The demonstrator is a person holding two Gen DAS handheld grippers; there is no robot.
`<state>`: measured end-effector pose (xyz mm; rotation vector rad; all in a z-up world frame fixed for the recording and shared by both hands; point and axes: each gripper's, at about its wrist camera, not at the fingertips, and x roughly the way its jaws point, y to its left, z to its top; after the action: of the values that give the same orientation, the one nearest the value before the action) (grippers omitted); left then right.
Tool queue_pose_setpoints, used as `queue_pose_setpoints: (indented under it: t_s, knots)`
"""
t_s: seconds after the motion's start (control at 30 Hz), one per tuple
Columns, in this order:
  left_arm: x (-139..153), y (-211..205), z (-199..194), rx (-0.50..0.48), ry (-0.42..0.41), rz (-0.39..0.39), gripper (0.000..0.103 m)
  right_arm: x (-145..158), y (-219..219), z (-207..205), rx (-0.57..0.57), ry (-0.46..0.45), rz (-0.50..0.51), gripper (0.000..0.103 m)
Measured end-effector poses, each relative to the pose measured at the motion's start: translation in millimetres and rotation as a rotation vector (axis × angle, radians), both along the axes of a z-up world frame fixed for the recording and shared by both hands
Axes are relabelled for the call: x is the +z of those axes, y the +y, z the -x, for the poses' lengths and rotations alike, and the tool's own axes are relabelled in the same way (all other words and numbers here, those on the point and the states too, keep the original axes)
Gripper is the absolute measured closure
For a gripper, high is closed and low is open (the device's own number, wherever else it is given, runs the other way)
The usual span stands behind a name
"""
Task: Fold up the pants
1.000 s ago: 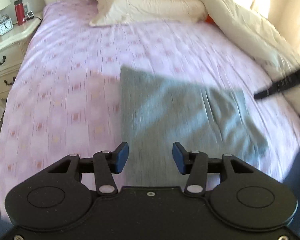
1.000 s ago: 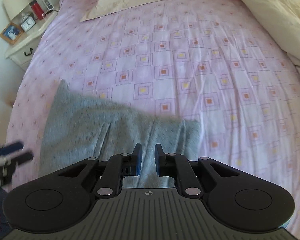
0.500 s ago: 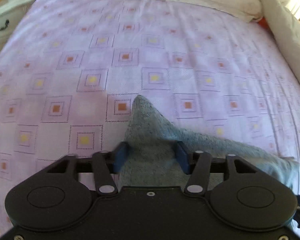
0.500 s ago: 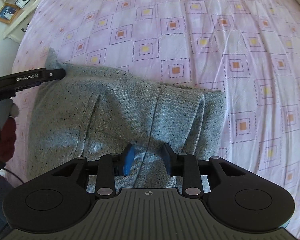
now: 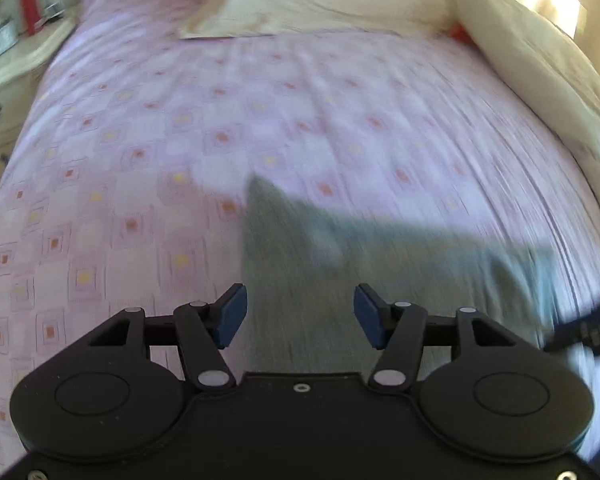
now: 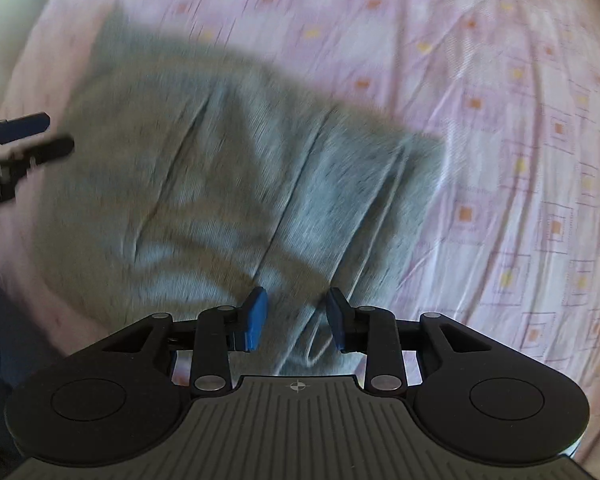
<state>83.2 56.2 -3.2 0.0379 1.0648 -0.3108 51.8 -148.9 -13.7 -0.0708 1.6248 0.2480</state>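
Note:
The grey pants (image 6: 236, 184) lie folded in a rough rectangle on the pink patterned bed sheet (image 6: 500, 100). They also show, blurred, in the left wrist view (image 5: 340, 272). My left gripper (image 5: 298, 316) is open and empty over the pants' near edge. It also shows in the right wrist view (image 6: 24, 140) at the pants' left side. My right gripper (image 6: 294, 318) is open, its blue pads (image 6: 254, 316) either side of a fold at the pants' near edge, gripping nothing. Its tip shows at the far right of the left wrist view (image 5: 584, 328).
A cream pillow (image 5: 320, 4) lies at the head of the bed and a bunched cream duvet (image 5: 540, 64) runs down its right side. A white nightstand (image 5: 8, 68) with a red bottle (image 5: 30, 6) stands at the left. The sheet (image 5: 140, 140) spreads wide around the pants.
My left gripper has pulled up and back from the pants' corner. My right gripper has opened wider. Both views are now blurred by motion.

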Motion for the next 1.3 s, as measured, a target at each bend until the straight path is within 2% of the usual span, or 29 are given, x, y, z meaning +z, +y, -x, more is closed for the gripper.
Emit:
queue_pose_setpoints:
  t_s: [0.07,0.13,0.23,0.37,0.4,0.5,0.67,0.87,1.07,1.13,1.2,1.3]
  knots:
    - [-10.4,-4.5,19.0,-0.077,0.040,-0.026,0.040,-5.8,6.8,-0.1,0.037,0.045,0.024,0.071]
    - [-27.2,-11.7,37.2,-0.132,0.084,-0.083,0.039,-5.6,7.3,-0.6,0.036,0.055,0.025,0.070]
    - [-33.0,-13.1,55.6,-0.154,0.000,-0.117,0.037,5.6,-5.8,0.2,-0.050,0.009,-0.037,0.068]
    - [-22.6,1.4,49.3,-0.124,0.009,-0.048,0.037,26.5,-42.8,6.5,-0.208,-0.090,-0.134,0.056]
    - [-20.4,6.6,46.6,-0.108,0.005,-0.032,0.037,30.6,-52.1,8.9,-0.232,-0.119,-0.138,0.051]
    - [-16.1,18.6,35.2,-0.052,-0.020,-0.017,0.038,34.9,-76.3,13.7,-0.265,-0.168,-0.133,0.049]
    - [-20.0,27.7,23.7,-0.011,-0.008,-0.008,0.038,20.0,-92.4,13.6,-0.283,-0.158,-0.165,0.049]
    - [-35.7,22.2,19.6,-0.031,0.039,-0.027,0.037,4.7,-97.3,9.7,-0.282,-0.100,-0.321,0.045]
    - [-40.4,18.8,14.0,-0.032,0.044,-0.029,0.031,-15.0,-94.6,1.8,-0.255,-0.072,-0.361,0.044]
    - [-41.9,19.5,12.3,-0.026,0.050,-0.021,0.027,-17.9,-92.4,1.2,-0.242,-0.071,-0.376,0.039]
    - [-44.6,19.3,9.7,-0.019,0.055,-0.013,0.024,-17.7,-91.4,-0.5,-0.226,-0.076,-0.406,0.029]
    - [-47.9,18.5,6.8,-0.014,0.057,-0.007,0.016,-17.9,-87.5,-2.2,-0.196,-0.085,-0.421,0.023]
